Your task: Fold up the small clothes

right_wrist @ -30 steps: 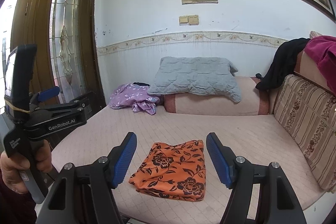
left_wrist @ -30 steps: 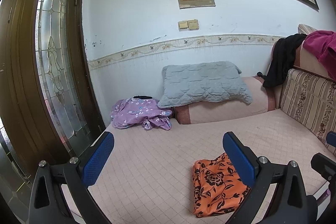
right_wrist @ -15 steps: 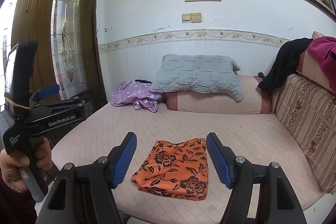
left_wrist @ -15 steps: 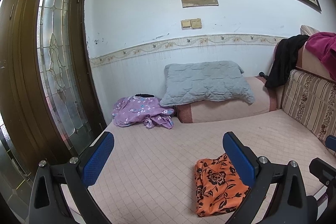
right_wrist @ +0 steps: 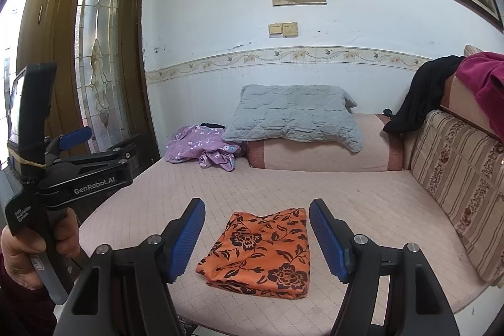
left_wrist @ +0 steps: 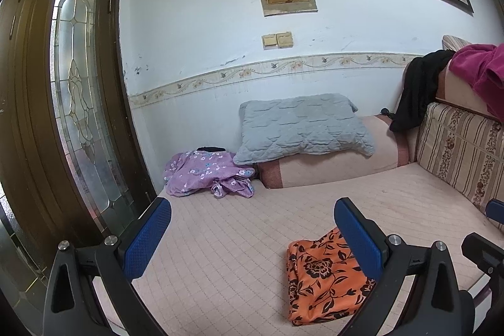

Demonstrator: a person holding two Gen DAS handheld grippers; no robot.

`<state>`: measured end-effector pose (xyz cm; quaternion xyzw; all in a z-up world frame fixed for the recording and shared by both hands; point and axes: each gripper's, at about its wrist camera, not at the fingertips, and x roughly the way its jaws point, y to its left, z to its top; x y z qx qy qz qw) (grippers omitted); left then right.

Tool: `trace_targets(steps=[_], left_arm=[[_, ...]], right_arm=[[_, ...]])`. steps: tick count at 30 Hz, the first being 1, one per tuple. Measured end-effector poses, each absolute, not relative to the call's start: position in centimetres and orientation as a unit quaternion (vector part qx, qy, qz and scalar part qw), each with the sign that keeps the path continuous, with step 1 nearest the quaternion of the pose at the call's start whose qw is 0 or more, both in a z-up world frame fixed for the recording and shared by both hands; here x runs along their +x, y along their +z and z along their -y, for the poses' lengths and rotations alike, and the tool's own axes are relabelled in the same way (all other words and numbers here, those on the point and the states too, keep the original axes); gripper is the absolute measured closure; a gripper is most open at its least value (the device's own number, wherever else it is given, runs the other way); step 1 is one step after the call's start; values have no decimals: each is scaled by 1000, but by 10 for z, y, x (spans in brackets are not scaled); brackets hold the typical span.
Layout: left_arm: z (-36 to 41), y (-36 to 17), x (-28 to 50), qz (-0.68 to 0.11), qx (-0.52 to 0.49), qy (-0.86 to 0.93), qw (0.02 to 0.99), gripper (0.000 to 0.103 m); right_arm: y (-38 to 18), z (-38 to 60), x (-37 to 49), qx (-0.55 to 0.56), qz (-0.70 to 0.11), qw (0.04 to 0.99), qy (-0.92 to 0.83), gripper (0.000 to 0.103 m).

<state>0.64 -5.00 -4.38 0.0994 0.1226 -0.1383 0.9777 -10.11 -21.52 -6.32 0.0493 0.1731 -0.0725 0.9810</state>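
While both tools hover above the near edge of the bed (right_wrist: 362,203), nothing is held: the right gripper (right_wrist: 256,230) stands wide with the folded orange floral cloth (right_wrist: 263,254) lying on the mattress between and beyond its blue pads, and the left gripper (left_wrist: 252,233) is spread wide too, its right finger (left_wrist: 359,238) partly covering that same cloth (left_wrist: 318,276). That orange piece already looks like a neat, flat, roughly square packet, so I judge the next garment to be the crumpled purple floral bundle (right_wrist: 204,147) lying far back on the left, just beside the grey quilted pillow (right_wrist: 296,115). Trouble could start there: thin, limp fabric bunched in soft lumps gives no clear edge, so a pinch may catch several layers at once or only a loose fold, and the piece would come up twisted. Reaching across could also drag a finger over the orange packet and undo its folds, since light slippery-looking cloth slides easily on the pale pink quilted cover. A dark item sits at the far edge of the purple bundle, and it might be lifted with it; what it is I cannot tell. The ribbed blue pads should grip fabric well, yet they are narrow. A person's hand (right_wrist: 28,254) wraps the handle of the left tool in the right view. Striped cushions (right_wrist: 456,185) line the right side.
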Motion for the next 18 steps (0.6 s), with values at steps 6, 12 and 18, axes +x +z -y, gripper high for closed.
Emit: trace_targets(steps=[6, 12, 18], left_arm=[[55, -42, 0, -118, 109, -143, 977, 0], [58, -42, -2, -119, 106, -151, 976, 0], [58, -50, 6, -127, 113, -151, 974, 0]], right_arm=[[-63, 220, -105, 55, -171, 981, -75, 31], [-63, 222, -108, 56, -167, 981, -77, 31], [-68, 225, -100, 62, -176, 979, -79, 31]])
